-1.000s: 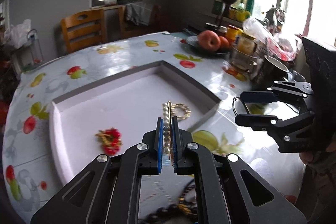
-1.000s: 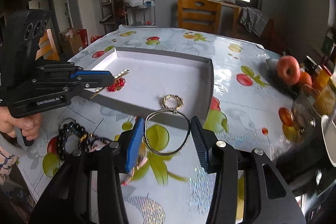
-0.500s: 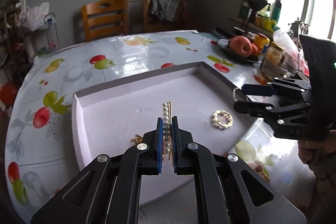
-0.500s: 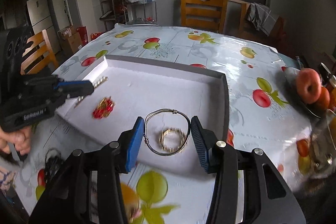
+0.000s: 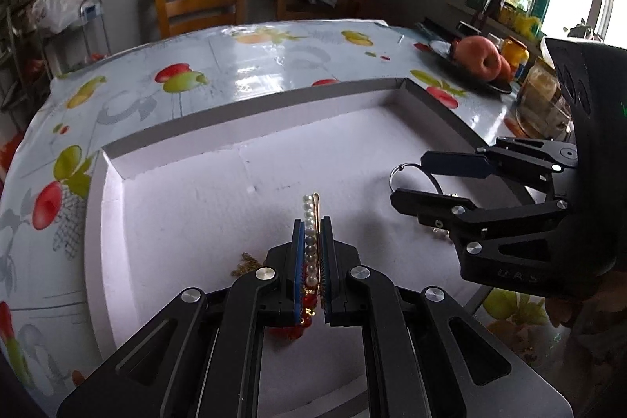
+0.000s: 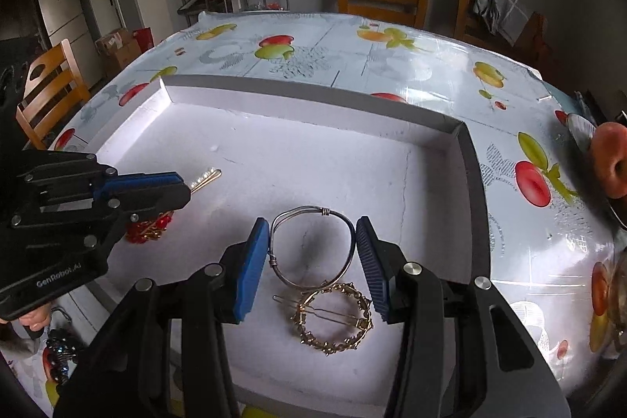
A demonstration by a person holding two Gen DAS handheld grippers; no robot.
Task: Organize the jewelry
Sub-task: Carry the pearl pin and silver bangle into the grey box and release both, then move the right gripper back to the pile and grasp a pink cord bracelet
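A white foam tray lies on the fruit-print table. My left gripper is shut on a pearl hair clip and holds it over the tray's near left part; the clip's tip shows in the right wrist view. My right gripper is shut on a silver wire bangle, held low over the tray's right side; it also shows in the left wrist view. A gold ring-shaped hair clip lies in the tray below the bangle. A red bead ornament lies in the tray under the left gripper.
A dark bead bracelet lies on the table in front of the tray at the left. A plate with apples, jars and a glass bowl stand at the table's right. Wooden chairs stand behind the table.
Both grippers have moved forward over the tray with their pieces still held. The bangle now hangs just beyond the gold clip; the pearl clip sits above the red ornament.
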